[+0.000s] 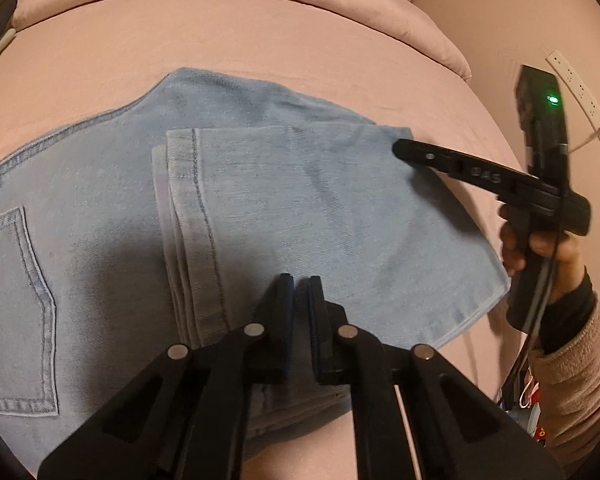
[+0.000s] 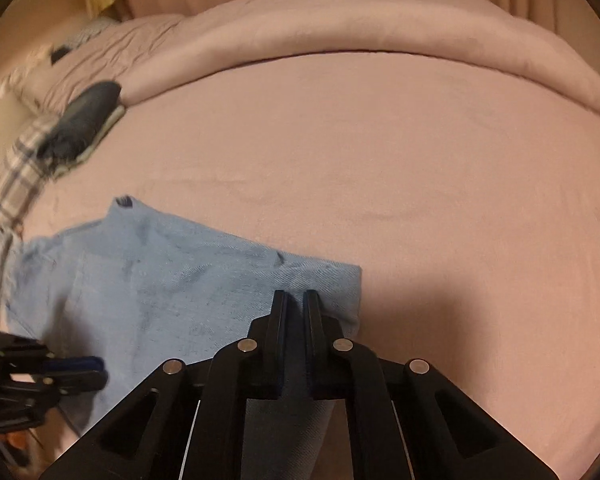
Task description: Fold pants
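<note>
Light blue denim pants lie folded on the pink bed sheet, with the leg hems laid over the seat near a back pocket. My left gripper sits at the near edge of the folded layer, its jaws shut with denim in the narrow gap. My right gripper is shut on the pants near their right corner, and a strip of denim runs down between its fingers. The left wrist view shows the right gripper side-on at that corner. The left gripper appears at lower left in the right wrist view.
A rolled pink duvet borders the far side of the bed sheet. A dark object and plaid cloth lie at the far left. A hand in a pink sleeve holds the right gripper. A white power strip hangs on the wall.
</note>
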The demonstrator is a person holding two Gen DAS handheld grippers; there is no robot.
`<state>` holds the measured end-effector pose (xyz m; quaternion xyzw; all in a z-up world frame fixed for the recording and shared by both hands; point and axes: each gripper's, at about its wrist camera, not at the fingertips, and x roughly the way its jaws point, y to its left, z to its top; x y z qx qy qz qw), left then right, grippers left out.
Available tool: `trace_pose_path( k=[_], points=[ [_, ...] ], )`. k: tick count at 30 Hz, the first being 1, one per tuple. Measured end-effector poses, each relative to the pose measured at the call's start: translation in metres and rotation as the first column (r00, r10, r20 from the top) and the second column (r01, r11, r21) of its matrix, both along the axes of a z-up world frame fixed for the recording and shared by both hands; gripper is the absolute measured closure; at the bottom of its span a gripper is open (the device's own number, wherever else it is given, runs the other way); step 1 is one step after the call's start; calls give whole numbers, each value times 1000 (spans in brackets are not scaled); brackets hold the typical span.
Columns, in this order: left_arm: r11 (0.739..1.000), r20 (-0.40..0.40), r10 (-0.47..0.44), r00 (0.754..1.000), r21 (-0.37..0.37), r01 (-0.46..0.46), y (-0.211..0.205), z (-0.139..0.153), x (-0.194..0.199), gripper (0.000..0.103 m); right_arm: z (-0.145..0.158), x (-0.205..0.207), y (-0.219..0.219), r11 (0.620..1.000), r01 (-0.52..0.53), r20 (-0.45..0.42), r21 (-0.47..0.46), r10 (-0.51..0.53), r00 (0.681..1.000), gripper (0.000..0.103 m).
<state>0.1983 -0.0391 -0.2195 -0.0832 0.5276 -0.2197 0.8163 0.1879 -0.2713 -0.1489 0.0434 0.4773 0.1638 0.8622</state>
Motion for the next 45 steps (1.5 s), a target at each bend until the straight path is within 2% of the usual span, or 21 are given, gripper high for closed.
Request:
trace_pose_path(
  k=[2,7,10,13,15,16,17,21,24,26,30,33,36,41,45],
  points=[
    [1000,2,-5,1000,6,5,2,0,0,95,8,-15,-6,999,25,26,23,-25,999,99],
    [1000,-8,1,1000,-11,-1,-1,5,4,95,31,-73,-21,997,-17,101,80,9,995,99],
    [1000,-13,4,1000,-27,-4,4,6,3,95,31,-97,-18,996,-39,99,75,32,995,99],
    [1000,-14,2,1000,-31,-3,5,5,2,95,17,-123,-12,997,-65,62,44,62,996,99],
    [999,-21,2,1000,-33,-3,5,6,1,95,-4,-127,-6,999,-41,18,-11,41,999,99],
    [999,-21,3,1000,-34,-4,5,6,1,95,-11,-127,-5,999,-29,20,-13,29,999,99],
    [999,-23,5,1000,-39,-5,6,6,1,95,-16,-131,-7,1000,0,58,17,-1,998,99],
    [998,-37,9,999,-61,-11,11,8,2,96,-7,-130,-17,996,43,17,74,-45,999,99],
    [997,-35,18,999,-74,-20,17,11,-3,97,6,-142,-16,996,27,38,81,-30,999,99],
    [997,-34,20,999,-76,-23,22,12,-8,97,-1,-147,-11,998,25,27,57,-27,999,99],
    [998,-16,19,1000,-54,-20,34,15,-21,97,-8,-153,-13,994,42,-5,97,-42,999,99],
    [998,10,29,1000,-64,-28,52,22,-37,92,4,-155,-8,995,29,-8,94,-28,1000,99],
    [994,31,93,995,-60,-91,77,28,-52,59,15,-158,11,994,-38,27,98,35,999,98],
    [962,-16,210,978,-176,-209,129,30,-76,58,15,-149,56,986,-127,58,109,121,991,98],
    [934,-33,286,958,-214,-287,162,34,-101,57,17,-137,99,967,-217,75,135,208,975,98]
  ],
)
